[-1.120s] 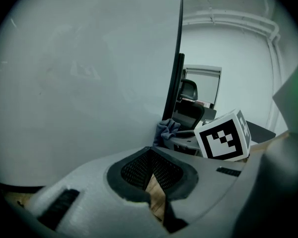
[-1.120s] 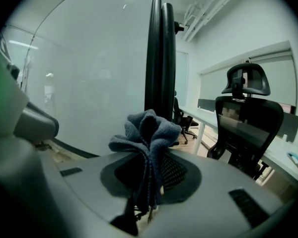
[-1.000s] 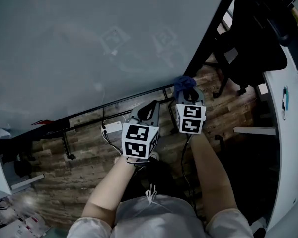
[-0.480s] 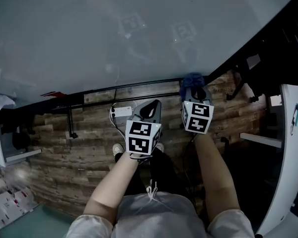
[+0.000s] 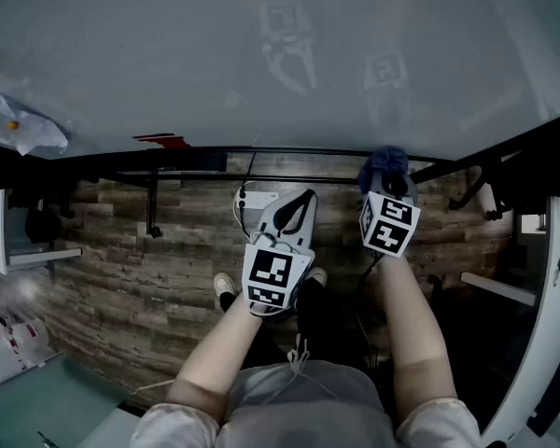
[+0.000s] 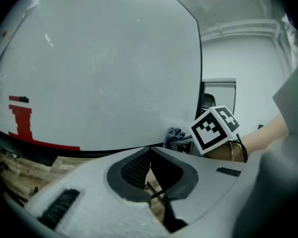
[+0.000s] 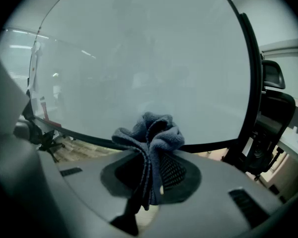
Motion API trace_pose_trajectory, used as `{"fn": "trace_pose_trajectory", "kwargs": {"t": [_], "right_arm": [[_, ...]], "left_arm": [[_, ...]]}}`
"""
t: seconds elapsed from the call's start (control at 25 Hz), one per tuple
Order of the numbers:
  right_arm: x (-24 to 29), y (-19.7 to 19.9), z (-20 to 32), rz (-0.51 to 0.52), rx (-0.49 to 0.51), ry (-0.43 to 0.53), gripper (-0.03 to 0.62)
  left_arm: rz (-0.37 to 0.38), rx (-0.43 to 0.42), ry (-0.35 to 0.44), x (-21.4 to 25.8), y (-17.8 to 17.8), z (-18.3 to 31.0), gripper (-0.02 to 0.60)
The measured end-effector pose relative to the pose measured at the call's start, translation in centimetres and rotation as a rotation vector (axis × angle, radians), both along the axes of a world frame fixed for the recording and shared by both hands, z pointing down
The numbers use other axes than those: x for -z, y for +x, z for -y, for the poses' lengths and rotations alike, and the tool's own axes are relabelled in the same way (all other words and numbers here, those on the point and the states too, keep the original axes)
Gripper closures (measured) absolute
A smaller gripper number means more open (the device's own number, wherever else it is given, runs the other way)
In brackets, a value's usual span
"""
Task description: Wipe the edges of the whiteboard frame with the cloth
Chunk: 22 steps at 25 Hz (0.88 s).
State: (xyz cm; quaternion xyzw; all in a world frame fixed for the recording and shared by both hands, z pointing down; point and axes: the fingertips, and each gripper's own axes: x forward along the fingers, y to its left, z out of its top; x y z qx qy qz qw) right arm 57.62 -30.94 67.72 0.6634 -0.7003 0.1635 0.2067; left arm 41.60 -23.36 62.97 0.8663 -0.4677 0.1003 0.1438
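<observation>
A white power strip [image 5: 261, 197] lies on the wood-plank floor [image 5: 112, 269], with thin cables [image 5: 240, 215] looping away from it. Left of the power strip and higher in the head view is a small red object [image 5: 163, 140], and well beyond that a crumpled white sheet [image 5: 23, 124]. Far left of the strip and lower are a white shelf [image 5: 42, 258] and scattered papers [image 5: 5, 348]. Far to the right of the power strip a black office chair [image 7: 274, 110] stands near a curved white desk edge [image 5: 553, 315].
</observation>
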Motion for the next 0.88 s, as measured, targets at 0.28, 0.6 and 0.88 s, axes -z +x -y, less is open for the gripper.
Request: {"fn": "trace_pose_trajectory", "kwargs": {"t": [0.28, 0.6, 0.88], "right_arm": [[-0.3, -8.7, 0.1, 0.017, 0.003, -0.025, 0.52], [-0.4, -19.3, -0.3, 0.012, 0.059, -0.046, 0.52], [0.7, -25.9, -0.6, -0.044, 0.141, -0.084, 0.52]], "left_arm": [[-0.019, 0.016, 0.118, 1.6, -9.4, -2.2, 0.563], [-0.018, 0.087, 0.115, 1.2, -21.2, -4.4, 0.563], [-0.024, 0.116, 0.104, 0.9, -26.8, -4.8, 0.563]]}}
